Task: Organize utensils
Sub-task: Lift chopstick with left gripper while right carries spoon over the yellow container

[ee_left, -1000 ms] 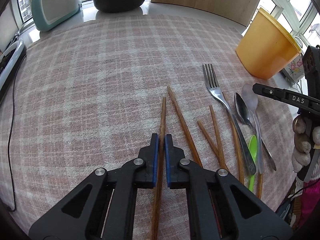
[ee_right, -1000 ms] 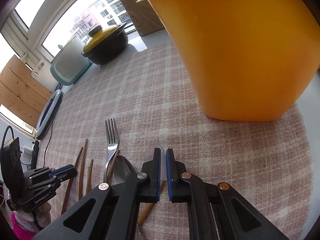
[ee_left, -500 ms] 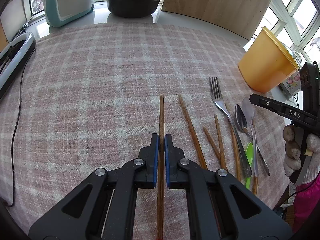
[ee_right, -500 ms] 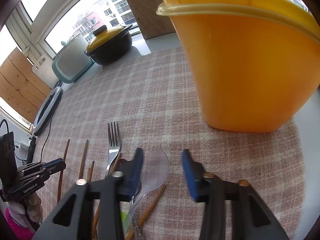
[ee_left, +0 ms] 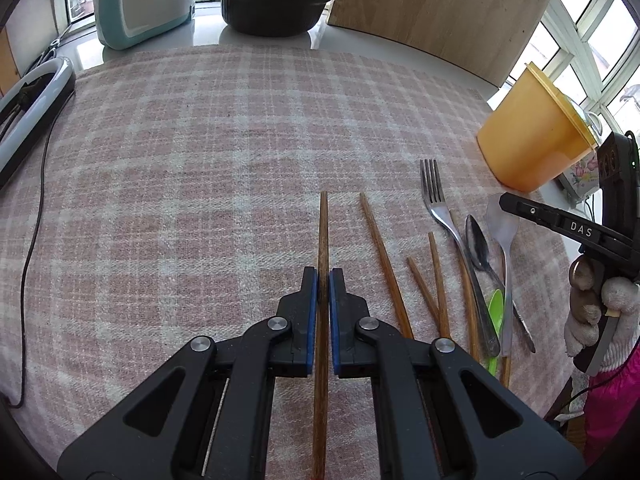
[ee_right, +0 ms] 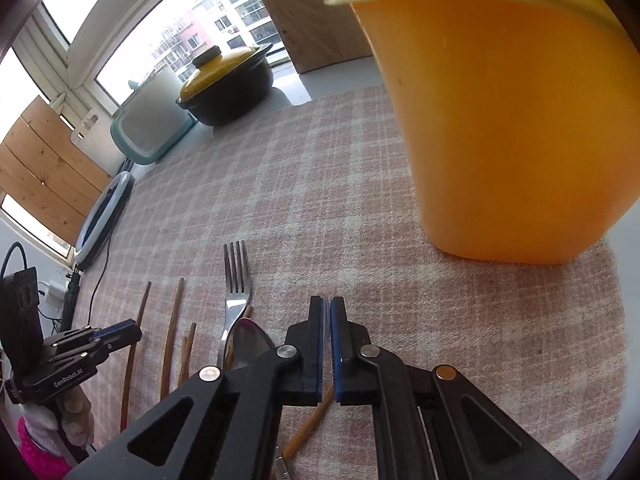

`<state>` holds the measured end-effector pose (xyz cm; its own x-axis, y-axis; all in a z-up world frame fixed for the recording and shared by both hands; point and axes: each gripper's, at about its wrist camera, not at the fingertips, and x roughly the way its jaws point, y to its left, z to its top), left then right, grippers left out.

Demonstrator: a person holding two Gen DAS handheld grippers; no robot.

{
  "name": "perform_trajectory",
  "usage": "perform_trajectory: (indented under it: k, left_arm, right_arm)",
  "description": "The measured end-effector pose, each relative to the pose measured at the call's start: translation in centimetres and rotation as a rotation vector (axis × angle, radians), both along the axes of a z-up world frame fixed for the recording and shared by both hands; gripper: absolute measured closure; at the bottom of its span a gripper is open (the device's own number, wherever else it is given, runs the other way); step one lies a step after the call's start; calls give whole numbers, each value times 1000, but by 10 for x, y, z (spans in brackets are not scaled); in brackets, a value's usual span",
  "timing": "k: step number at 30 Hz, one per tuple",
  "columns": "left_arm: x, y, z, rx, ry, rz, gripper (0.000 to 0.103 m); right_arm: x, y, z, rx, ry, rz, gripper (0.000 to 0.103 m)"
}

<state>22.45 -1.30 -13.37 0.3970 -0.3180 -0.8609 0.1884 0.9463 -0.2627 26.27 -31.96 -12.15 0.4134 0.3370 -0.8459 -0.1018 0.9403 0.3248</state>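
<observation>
Left gripper [ee_left: 323, 280] jaws pinch a light, stiff, slick chopstick [ee_left: 323, 232] mid-shaft; right gripper [ee_right: 326, 312] jaws narrow, on a thin clear spoon [ee_left: 505, 240], it seems.

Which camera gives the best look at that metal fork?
The left wrist view: the fork lies there in full, tines to handle, beside the spoons. In the right wrist view only its tines and neck show; the right gripper hides the handle.

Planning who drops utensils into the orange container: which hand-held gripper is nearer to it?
Right. The right hand-held gripper sits just in front of the orange container, which looms close in its view. The left hand-held gripper is far across the cloth, clamping a chopstick.
</observation>
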Motion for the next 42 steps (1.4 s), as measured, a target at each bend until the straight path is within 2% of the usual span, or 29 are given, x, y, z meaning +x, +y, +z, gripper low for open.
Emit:
perform_trajectory:
  k: [6,18,25,35,42]
  left_arm:
    - [-2,5,24,-42,-47,21,100]
    - [-17,7,86,-108,-181,13,100]
    - [-20,1,125,-156,-258,-6,100]
    - [-5,-37,170,-239,-328,-62,100]
    - [14,-71,197,-270,-356,-89,100]
  right_arm:
    - [-11,1,24,-31,-67,4,103]
    - [-43,2,98,-115,-274,26,103]
    - [-55,-5,136,-123,-370,14,103]
    - [-51,-34,178,-150,-486,-67,103]
    - [-37,-51,202,-237,-576,-132,103]
